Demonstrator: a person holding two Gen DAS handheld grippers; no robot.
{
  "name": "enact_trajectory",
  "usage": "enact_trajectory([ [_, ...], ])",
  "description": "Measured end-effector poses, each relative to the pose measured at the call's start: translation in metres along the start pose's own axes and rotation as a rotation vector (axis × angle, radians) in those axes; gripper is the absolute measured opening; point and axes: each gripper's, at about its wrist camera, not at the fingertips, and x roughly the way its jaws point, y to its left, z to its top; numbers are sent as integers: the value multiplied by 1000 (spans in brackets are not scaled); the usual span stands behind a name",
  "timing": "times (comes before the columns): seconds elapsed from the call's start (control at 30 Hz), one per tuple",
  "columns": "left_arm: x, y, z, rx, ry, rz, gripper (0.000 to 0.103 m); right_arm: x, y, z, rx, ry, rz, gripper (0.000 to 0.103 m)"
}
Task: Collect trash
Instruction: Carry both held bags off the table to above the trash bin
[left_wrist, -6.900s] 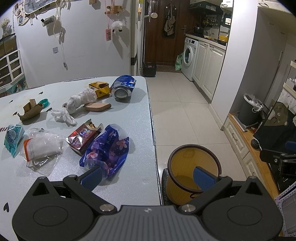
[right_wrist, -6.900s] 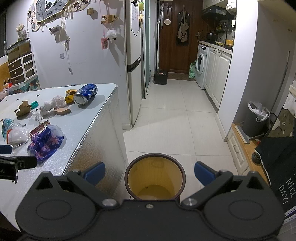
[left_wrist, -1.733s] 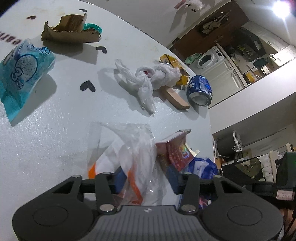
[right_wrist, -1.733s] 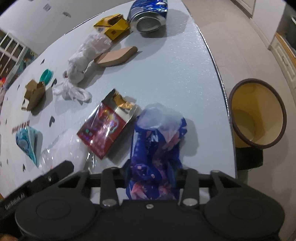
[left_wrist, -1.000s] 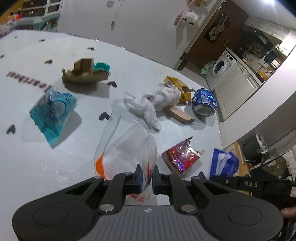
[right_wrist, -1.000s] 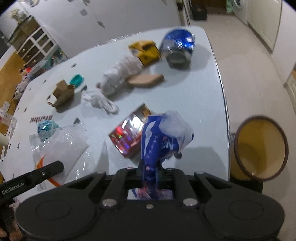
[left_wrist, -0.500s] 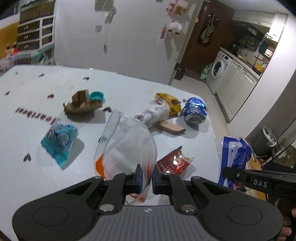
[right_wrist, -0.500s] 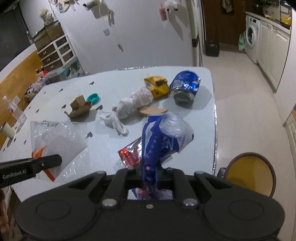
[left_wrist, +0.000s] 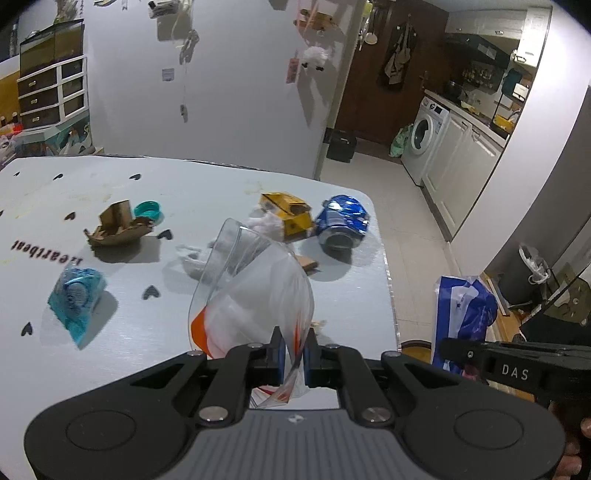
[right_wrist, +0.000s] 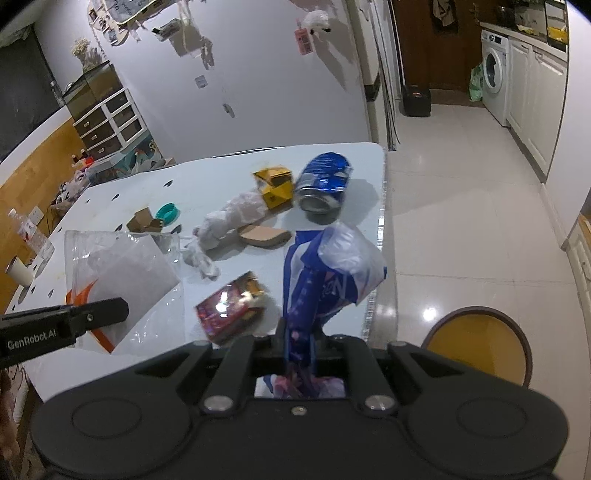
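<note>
Left gripper (left_wrist: 293, 349) clamped on clear bag (left_wrist: 255, 295); right gripper (right_wrist: 298, 345) clamped on blue wrapper (right_wrist: 325, 273). Both light, limp, slippery film; pinch bunched folds. Bin (right_wrist: 480, 345) beside table (right_wrist: 354, 218) edge.

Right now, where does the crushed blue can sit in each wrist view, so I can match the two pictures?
Left wrist view: the crushed blue can lies right of centre on the table's far corner, open end toward the camera.
Right wrist view: the can lies just above centre, near the table's far right edge.
Shared landmark: the yellow carton lies right beside the can, on its left, in both views.
</note>
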Motion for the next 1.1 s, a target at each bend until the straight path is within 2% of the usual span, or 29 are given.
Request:
enact_trajectory([
  [0.27,24,-60,5,-17,16,3,9,-4,-61,13,-10,35,15,10],
  [0.53,63,-124,10,0,58,-28,9,1,-132,23,18,75,6,10],
  [0.87,127,-186,7,46,164,-88,9,17,-212,20,95,153,-41,11],
  [1.1,174,-219,-1,84,254,-143,9,33,-254,9,150,206,-73,11],
])
